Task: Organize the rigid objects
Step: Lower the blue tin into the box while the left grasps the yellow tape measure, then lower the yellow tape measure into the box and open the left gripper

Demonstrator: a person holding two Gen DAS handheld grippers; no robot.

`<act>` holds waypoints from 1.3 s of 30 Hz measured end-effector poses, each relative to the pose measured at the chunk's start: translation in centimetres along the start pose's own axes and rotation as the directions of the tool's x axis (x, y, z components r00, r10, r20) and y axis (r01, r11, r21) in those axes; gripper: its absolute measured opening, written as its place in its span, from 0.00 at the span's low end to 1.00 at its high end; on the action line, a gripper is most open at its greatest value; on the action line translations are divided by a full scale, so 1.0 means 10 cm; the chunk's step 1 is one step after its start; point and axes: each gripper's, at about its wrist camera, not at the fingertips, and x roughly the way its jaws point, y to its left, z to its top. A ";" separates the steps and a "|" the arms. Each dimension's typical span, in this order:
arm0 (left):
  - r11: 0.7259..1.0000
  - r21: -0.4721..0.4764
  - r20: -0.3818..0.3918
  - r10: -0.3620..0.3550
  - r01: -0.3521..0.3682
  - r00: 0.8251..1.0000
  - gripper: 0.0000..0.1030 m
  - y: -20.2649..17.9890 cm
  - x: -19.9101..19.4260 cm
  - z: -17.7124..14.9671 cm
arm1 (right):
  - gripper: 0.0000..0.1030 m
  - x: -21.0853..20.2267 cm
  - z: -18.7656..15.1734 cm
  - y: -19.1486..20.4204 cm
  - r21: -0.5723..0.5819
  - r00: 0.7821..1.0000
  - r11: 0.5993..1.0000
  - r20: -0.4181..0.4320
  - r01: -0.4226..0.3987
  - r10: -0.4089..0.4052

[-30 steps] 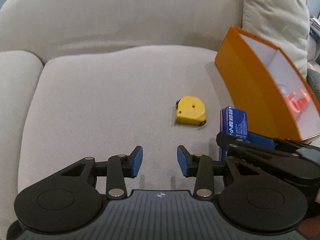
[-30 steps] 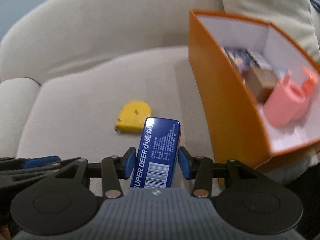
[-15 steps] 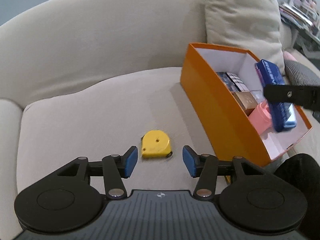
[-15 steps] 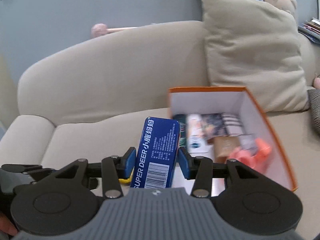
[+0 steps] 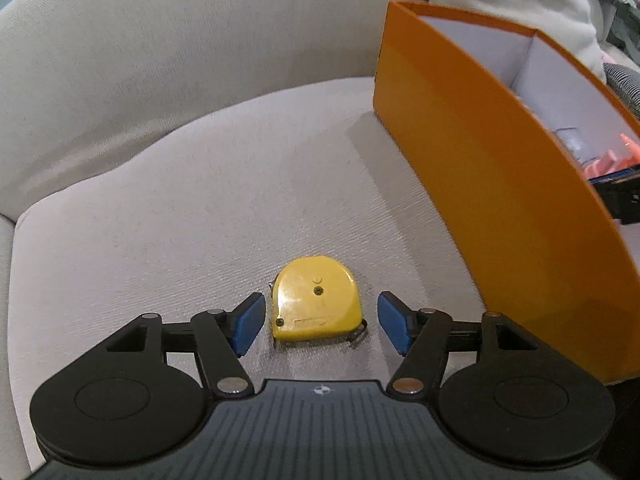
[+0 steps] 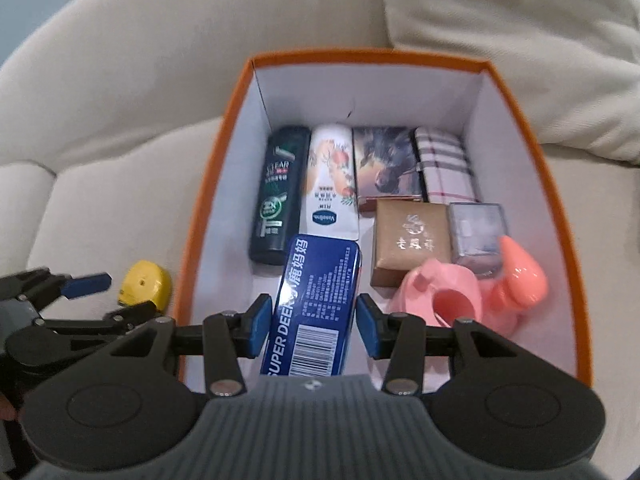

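A yellow tape measure [image 5: 316, 304] lies flat on the sofa cushion, between the open pads of my left gripper [image 5: 322, 322], which touch neither side. It also shows in the right wrist view [image 6: 142, 286]. My right gripper [image 6: 314, 326] is over the orange box [image 6: 204, 184] with a blue tin [image 6: 316, 304] between its pads. A small gap shows on each side of the tin, whose far end is down in the box. The box's orange wall [image 5: 492, 184] stands right of the tape measure.
The box holds a dark bottle [image 6: 278, 192], a white tube [image 6: 332, 180], two patterned cases [image 6: 386, 162], a brown box [image 6: 412, 236], a grey box [image 6: 478, 232] and a pink holder [image 6: 468, 292]. A cushion [image 6: 512, 40] leans behind it. The sofa back [image 5: 180, 48] rises beyond.
My right gripper carried the blue tin over and down into the box, and its pads have eased off the tin. My left gripper moved forward and now straddles the tape measure.
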 end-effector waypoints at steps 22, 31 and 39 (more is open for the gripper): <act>1.000 -0.006 -0.033 0.010 -0.011 0.999 0.60 -0.02 0.17 0.01 | 0.45 0.37 0.22 0.04 -0.151 0.997 0.987 -0.046 0.061 -0.069; 1.000 0.019 0.015 -0.024 0.024 1.000 0.59 -0.09 -0.04 -0.01 | 0.45 -0.14 0.16 0.01 -0.130 0.996 0.990 0.070 0.060 -0.051; 0.982 0.177 0.130 -0.096 0.072 0.987 0.59 -0.37 -0.84 0.21 | 0.45 -0.59 -0.05 -0.13 -0.099 0.992 0.995 0.130 0.018 -0.005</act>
